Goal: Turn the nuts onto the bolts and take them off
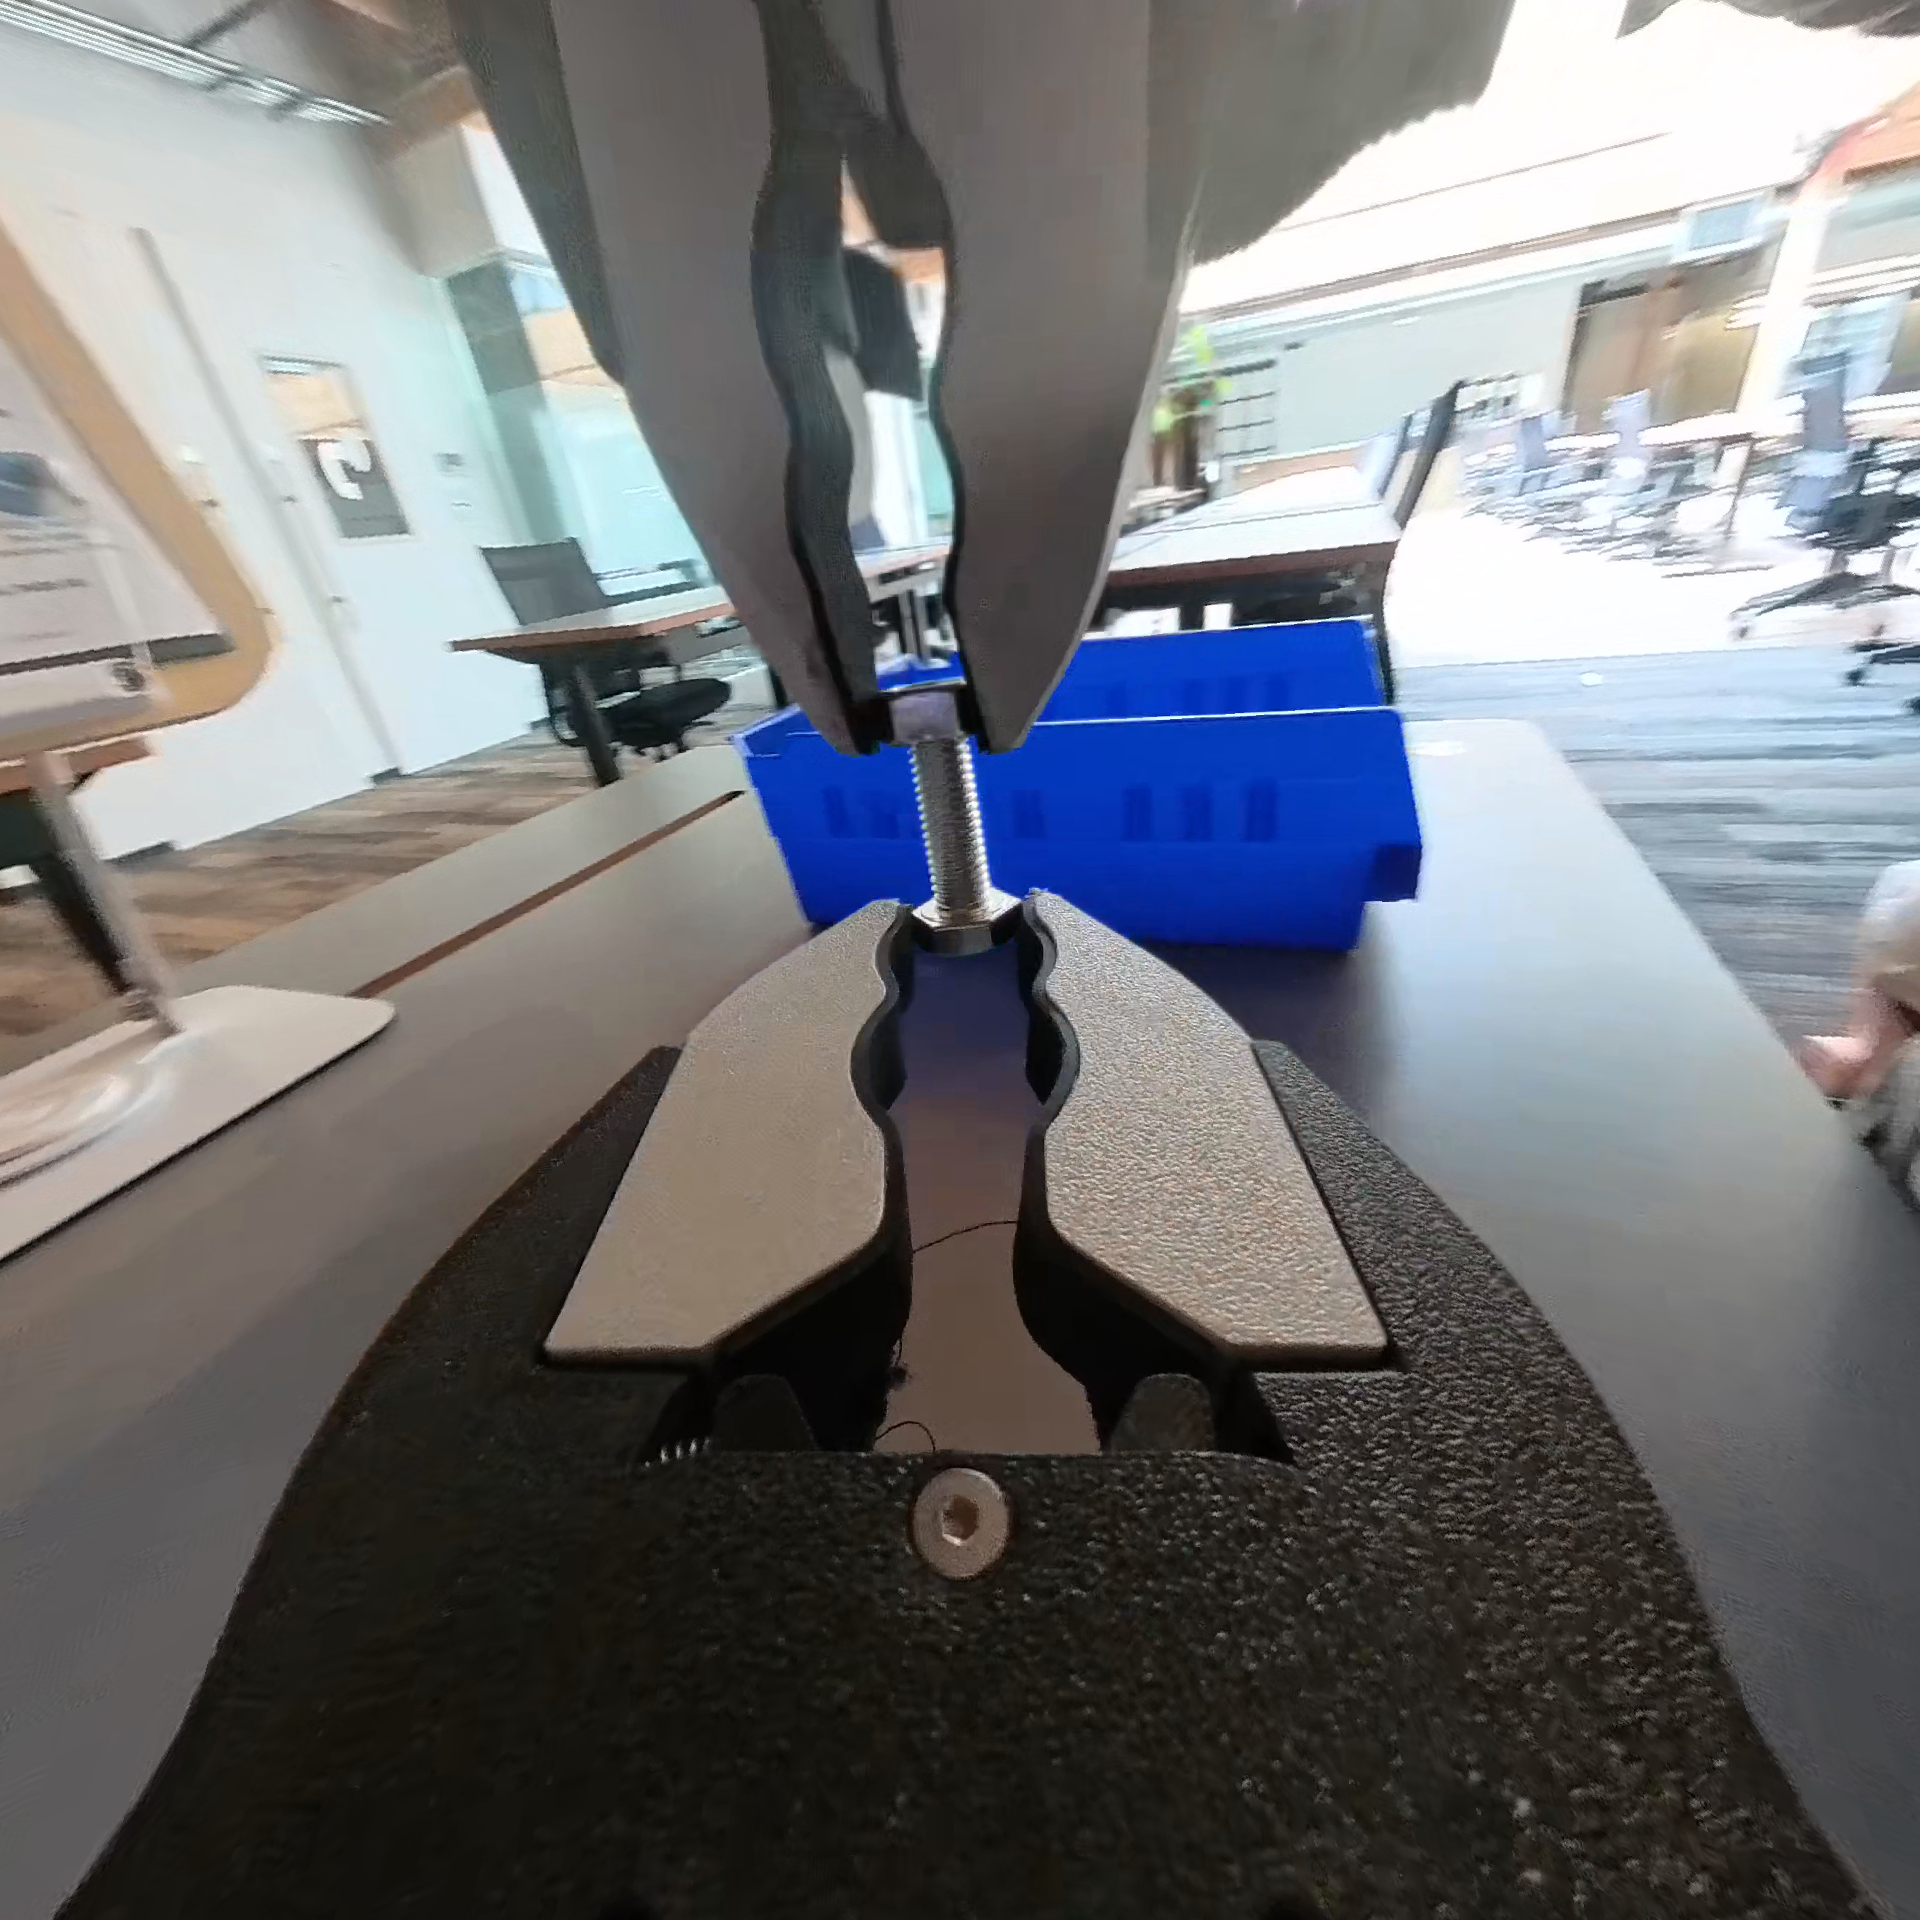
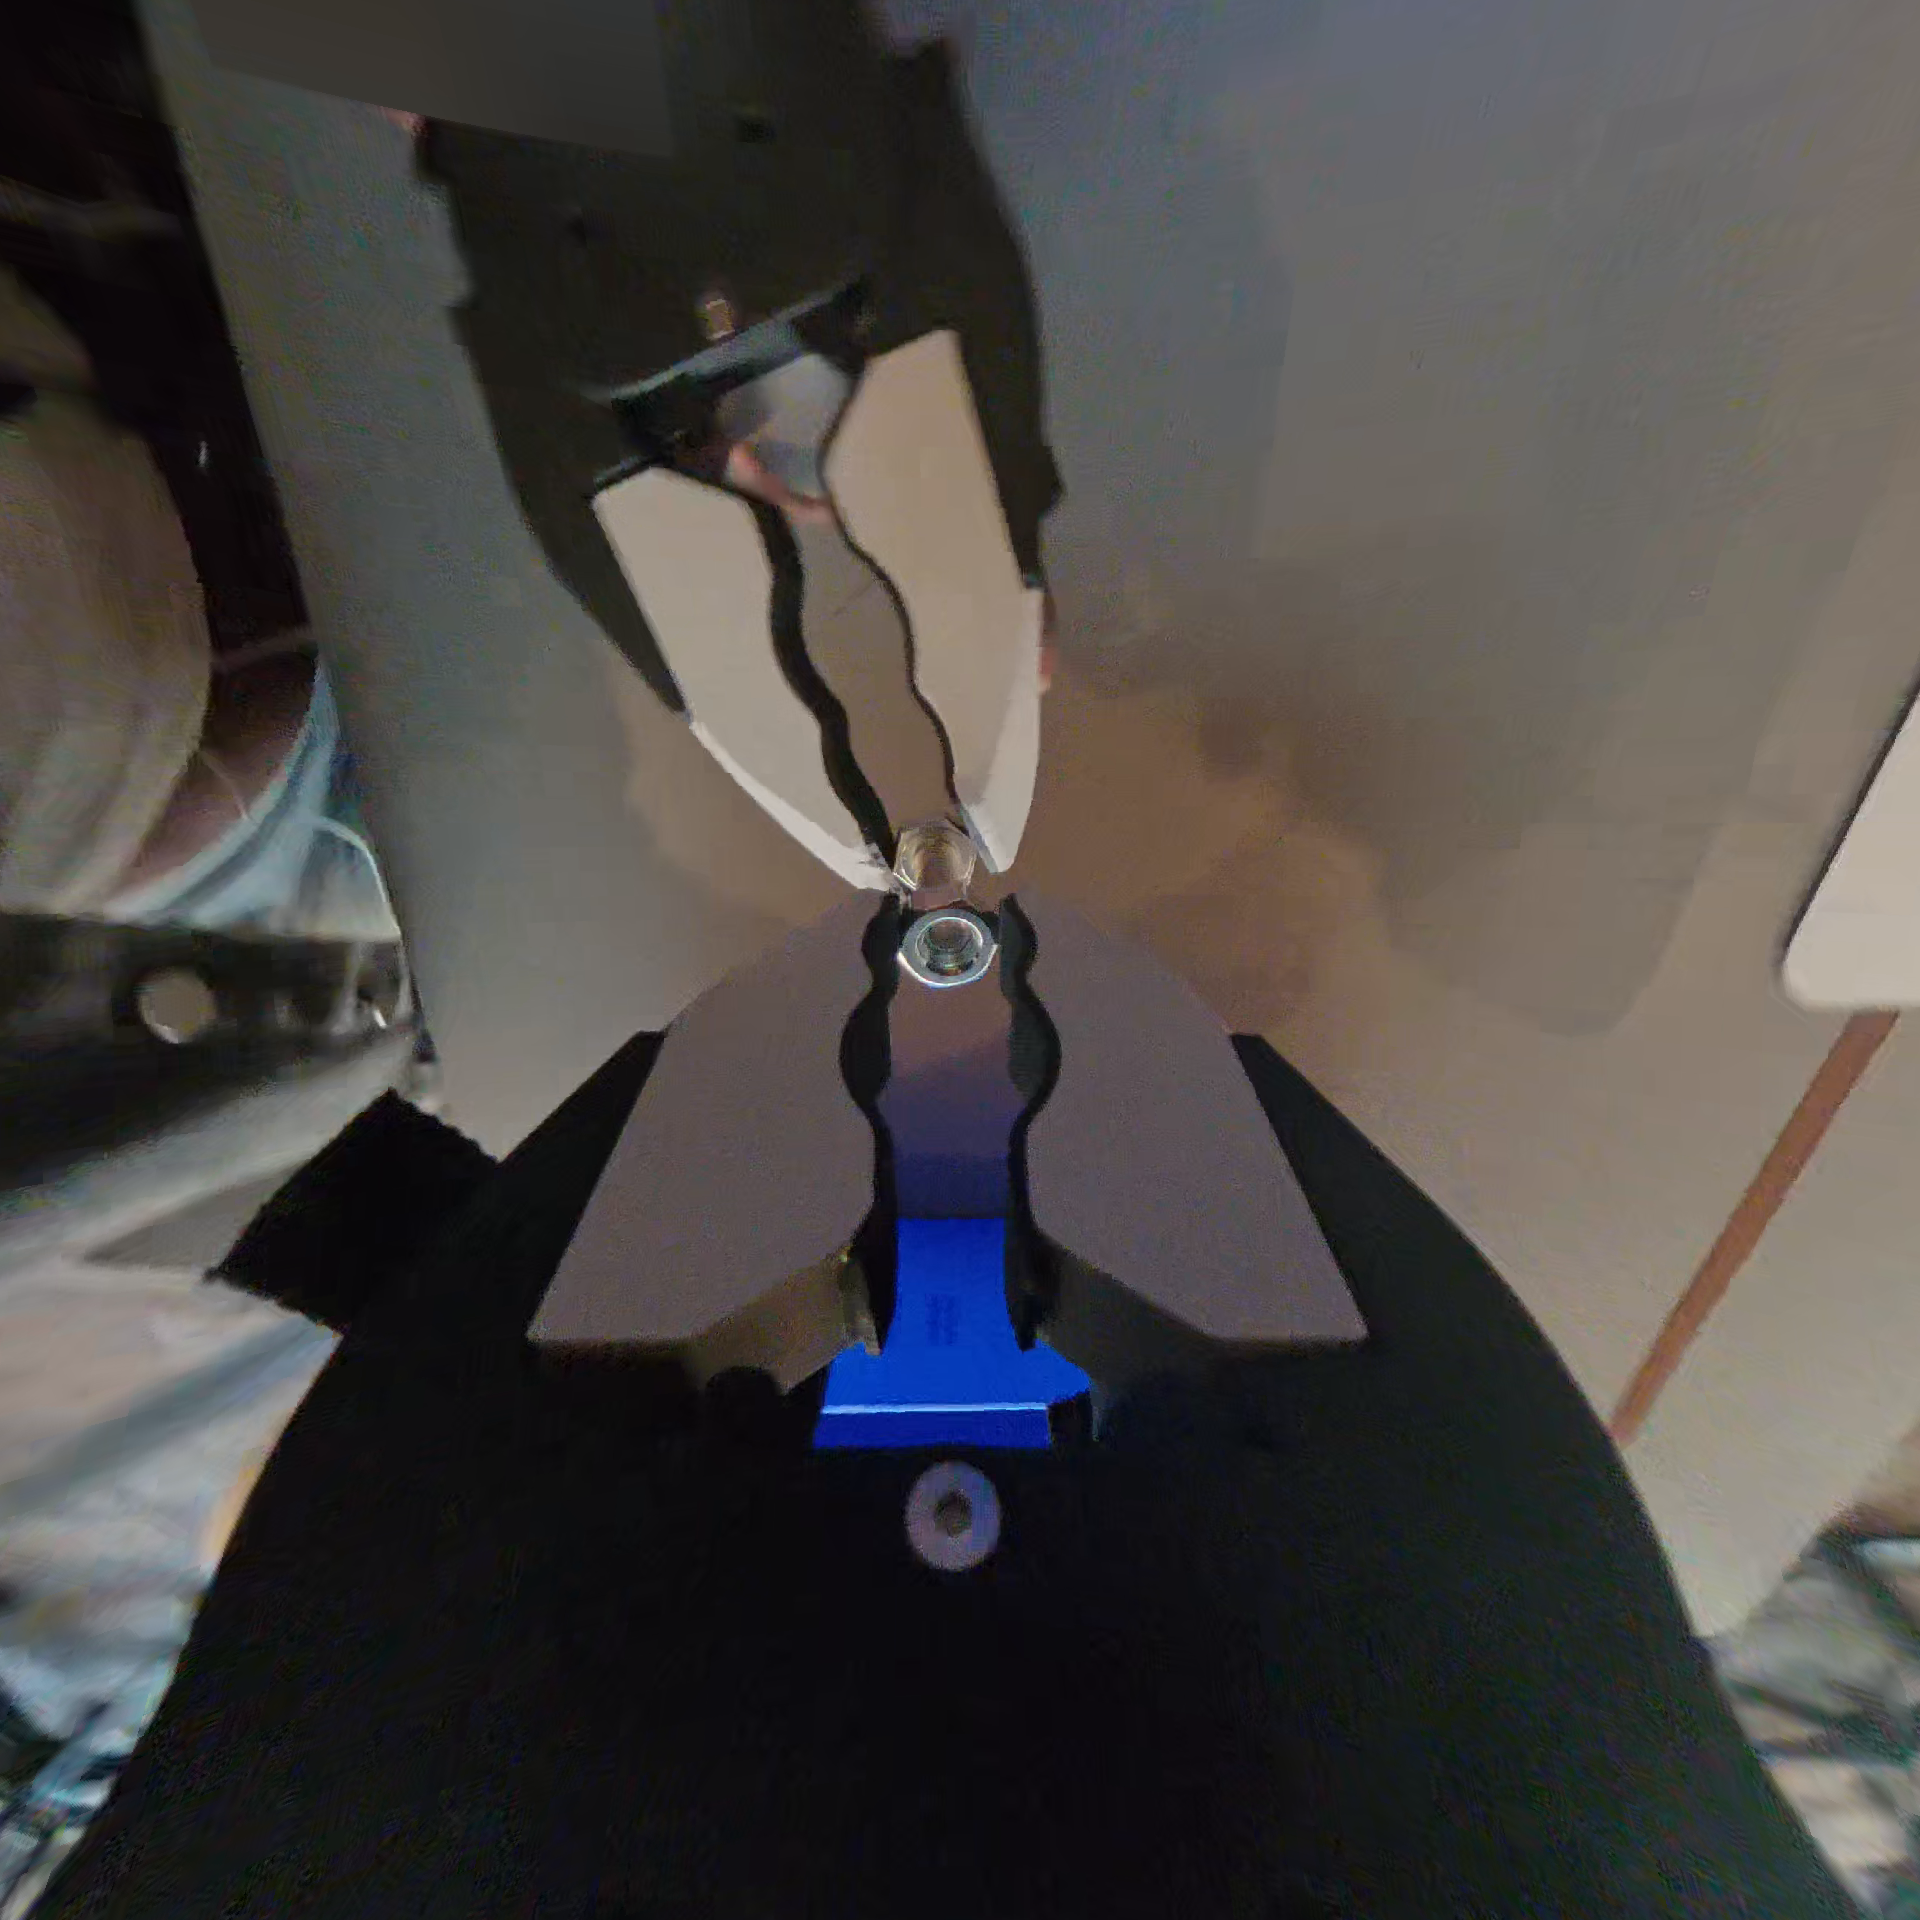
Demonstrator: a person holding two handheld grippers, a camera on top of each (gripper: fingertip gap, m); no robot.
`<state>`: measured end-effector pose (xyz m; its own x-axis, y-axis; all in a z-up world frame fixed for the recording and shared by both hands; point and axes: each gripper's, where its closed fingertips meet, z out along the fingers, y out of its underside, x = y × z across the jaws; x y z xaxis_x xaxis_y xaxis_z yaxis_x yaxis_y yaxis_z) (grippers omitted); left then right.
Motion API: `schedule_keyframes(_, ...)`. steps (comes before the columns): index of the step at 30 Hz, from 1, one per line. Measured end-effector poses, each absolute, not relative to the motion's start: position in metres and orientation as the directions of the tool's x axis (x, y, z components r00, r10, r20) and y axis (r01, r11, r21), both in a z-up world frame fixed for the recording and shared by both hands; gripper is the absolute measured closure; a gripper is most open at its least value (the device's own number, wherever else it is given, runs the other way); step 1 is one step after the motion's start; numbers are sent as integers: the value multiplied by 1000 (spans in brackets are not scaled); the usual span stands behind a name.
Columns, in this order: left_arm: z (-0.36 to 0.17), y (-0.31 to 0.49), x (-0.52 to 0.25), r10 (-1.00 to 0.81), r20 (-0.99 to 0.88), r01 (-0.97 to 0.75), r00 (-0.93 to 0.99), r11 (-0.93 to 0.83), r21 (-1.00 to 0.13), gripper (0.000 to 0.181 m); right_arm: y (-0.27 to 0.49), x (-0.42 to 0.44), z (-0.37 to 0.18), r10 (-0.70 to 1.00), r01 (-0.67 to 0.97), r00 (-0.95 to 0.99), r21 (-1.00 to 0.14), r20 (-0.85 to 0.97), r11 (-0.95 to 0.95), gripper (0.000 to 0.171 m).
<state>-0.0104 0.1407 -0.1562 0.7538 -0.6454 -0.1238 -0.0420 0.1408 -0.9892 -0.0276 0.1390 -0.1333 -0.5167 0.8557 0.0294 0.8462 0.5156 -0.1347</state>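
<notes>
we clamp the bolt (image 1: 948,831) upright by its head in our left gripper (image 1: 961,925), while our right gripper (image 1: 928,727), pinched on the nut (image 1: 920,715), sits directly above on its axis.

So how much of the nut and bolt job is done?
Picking up looks done: the left claw pinches the bolt by its head, and the right claw grips the nut at the bolt's tip. Most threads show bare, so there is plenty of turning left. I cannot tell whether it is going on or coming off.
</notes>
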Motion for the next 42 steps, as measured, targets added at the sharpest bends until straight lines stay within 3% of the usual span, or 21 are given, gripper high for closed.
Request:
schedule_keyframes(4, -157, 147, -19, -551, -180, -113, 815, 154, -982, 162, 147, -30, -135, 965, 957, -263, -130, -21, 258, 153)
schedule_keyframes(6, -159, 147, -18, -564, -167, -103, 809, 143, -984, 163, 147, -29, -137, 970, 965, -241, -112, -30, 237, 150)
schedule_keyframes(8, -154, 142, -14, -615, -137, -59, 776, 145, -988, 162, 147, -31, -132, 941, 934, -338, -124, 3, 336, 120)
schedule_keyframes(11, -149, 133, -8, -698, -77, 20, 712, 129, -991, 163, 146, -24, -119, 763, 756, -639, -108, 98, 646, 105)
schedule_keyframes(16, -142, 120, 1, -803, 3, 132, 596, 94, -987, 163, 119, -8, -115, 489, 474, -870, -161, 65, 866, 127)
schedule_keyframes(22, -143, 114, 7, -833, -13, 126, 554, 100, -987, 162, 121, -9, -121, 423, 411, -904, -145, 63, 900, 134)
schedule_keyframes(26, -144, 114, 9, -836, -19, 116, 549, 98, -988, 162, 118, -11, -124, 386, 374, -921, -156, 57, 914, 152)
schedule_keyframes(29, -145, 118, 6, -814, -26, 104, 581, 106, -989, 163, 121, -15, -123, 433, 421, -899, -149, 57, 895, 153)
schedule_keyframes(33, -148, 129, -2, -718, -59, 45, 694, 125, -991, 162, 129, -23, -126, 613, 603, -786, -116, 83, 789, 153)
schedule_keyframes(38, -167, 139, -2, -677, -27, 23, 735, 64, -998, 163, 137, -24, -146, 897, 892, -439, -96, 52, 442, 153)
schedule_keyframes(42, -165, 138, -2, -706, -4, 50, 708, 56, -997, 163, 136, -30, -146, 957, 945, -279, -155, 78, 288, 153)
